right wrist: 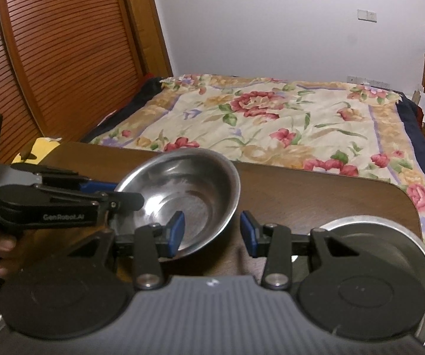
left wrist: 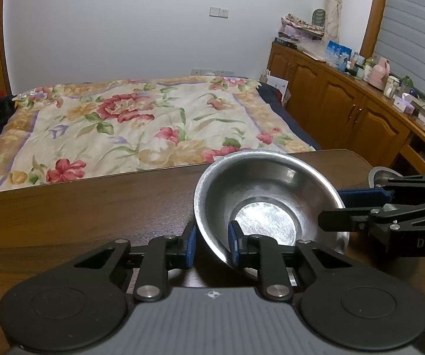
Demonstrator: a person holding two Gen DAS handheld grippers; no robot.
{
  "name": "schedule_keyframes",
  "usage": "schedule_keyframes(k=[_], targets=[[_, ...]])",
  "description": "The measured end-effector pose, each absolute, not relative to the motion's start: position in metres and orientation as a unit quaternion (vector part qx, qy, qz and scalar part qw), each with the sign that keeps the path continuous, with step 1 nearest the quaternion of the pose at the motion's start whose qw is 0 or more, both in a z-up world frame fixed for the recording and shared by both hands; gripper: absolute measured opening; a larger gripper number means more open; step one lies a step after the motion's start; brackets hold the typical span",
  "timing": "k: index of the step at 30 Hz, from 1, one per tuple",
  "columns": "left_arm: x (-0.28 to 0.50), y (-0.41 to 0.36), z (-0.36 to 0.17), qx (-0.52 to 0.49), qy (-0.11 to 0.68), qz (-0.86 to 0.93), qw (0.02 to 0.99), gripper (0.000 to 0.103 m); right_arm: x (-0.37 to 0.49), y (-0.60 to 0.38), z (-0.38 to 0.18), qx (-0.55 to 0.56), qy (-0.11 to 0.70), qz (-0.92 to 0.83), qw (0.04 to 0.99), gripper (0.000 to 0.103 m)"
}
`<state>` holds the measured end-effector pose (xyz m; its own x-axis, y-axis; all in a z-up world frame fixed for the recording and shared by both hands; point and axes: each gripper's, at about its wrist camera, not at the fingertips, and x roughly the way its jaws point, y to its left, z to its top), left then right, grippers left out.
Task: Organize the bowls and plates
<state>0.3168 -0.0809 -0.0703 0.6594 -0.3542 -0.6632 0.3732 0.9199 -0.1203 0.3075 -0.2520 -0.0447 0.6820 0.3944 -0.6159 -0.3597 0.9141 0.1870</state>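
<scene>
A flared steel bowl (left wrist: 265, 224) (right wrist: 194, 195) sits on the brown table (left wrist: 94, 207), with a gripper at each side. My left gripper (left wrist: 212, 244) has the bowl's near-left wall between its blue pads, one pad outside and one inside, and is shut on it. In the right wrist view it (right wrist: 118, 193) reaches in from the left over the rim. My right gripper (right wrist: 212, 227) straddles the bowl's near-right rim with its jaws wide and a small gap at the outer pad. It (left wrist: 333, 207) enters from the right in the left wrist view. A steel plate (right wrist: 360, 219) (left wrist: 379, 174) lies to the right.
The table's far edge (right wrist: 301, 174) borders a bed with a floral cover (left wrist: 141, 124). A wooden cabinet (left wrist: 345, 103) with several small items runs along the right. A slatted wooden door (right wrist: 64, 59) stands at the left. A hand (right wrist: 4, 245) holds the left gripper.
</scene>
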Motion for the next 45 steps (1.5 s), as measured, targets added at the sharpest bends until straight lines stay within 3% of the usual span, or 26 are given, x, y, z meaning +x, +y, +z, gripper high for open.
schedule_keyframes(k=[15,26,45], targets=[[0.316,-0.081,-0.070,0.015,0.362,-0.200,0.910,0.022,0.309,-0.251,-0.050,0.030,0.358,0.220,0.907,0.040],[0.315,-0.073,-0.063,0.010,0.354,-0.204,0.913,0.020,0.311,-0.261,-0.050,0.062,0.368,0.229,0.899,0.022],[0.274,-0.069,-0.022,0.009,0.318,-0.212,0.924,0.020,0.286,-0.264,-0.014,0.068,0.330,0.229,0.913,0.021]])
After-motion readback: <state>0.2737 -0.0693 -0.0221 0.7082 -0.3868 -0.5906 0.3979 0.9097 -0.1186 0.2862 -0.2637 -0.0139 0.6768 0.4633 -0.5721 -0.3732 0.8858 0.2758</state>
